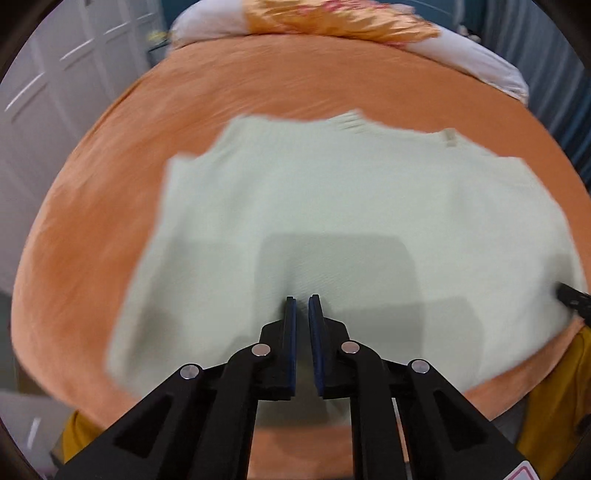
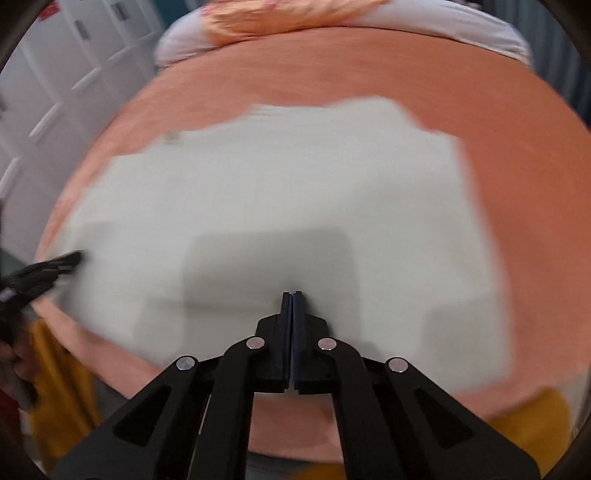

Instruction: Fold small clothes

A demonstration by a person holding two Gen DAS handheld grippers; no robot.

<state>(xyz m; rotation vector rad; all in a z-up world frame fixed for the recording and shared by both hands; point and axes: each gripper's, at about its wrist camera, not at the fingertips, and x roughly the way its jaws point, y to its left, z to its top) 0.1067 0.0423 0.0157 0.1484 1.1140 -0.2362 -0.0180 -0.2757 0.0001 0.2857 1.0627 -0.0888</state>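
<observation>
A pale mint-white garment (image 1: 332,221) lies spread flat on the orange bedsheet (image 1: 258,85), hem toward me and shoulder straps at the far edge. It also shows in the right wrist view (image 2: 280,192). My left gripper (image 1: 303,300) hovers over the near hem with a narrow gap between its blue pads, which hold nothing. My right gripper (image 2: 292,294) has its pads pressed together, empty, above the garment's near part. The right gripper's tip shows at the far right of the left wrist view (image 1: 572,301); the left gripper shows at the left of the right wrist view (image 2: 44,271). Both views are motion-blurred.
Pillows (image 1: 343,22), one orange-patterned and one white, lie along the bed's far edge. White wardrobe doors (image 1: 55,74) stand at the left. Yellow fabric (image 2: 59,384) hangs below the bed's near edge. Blue curtains (image 1: 554,74) are at the right.
</observation>
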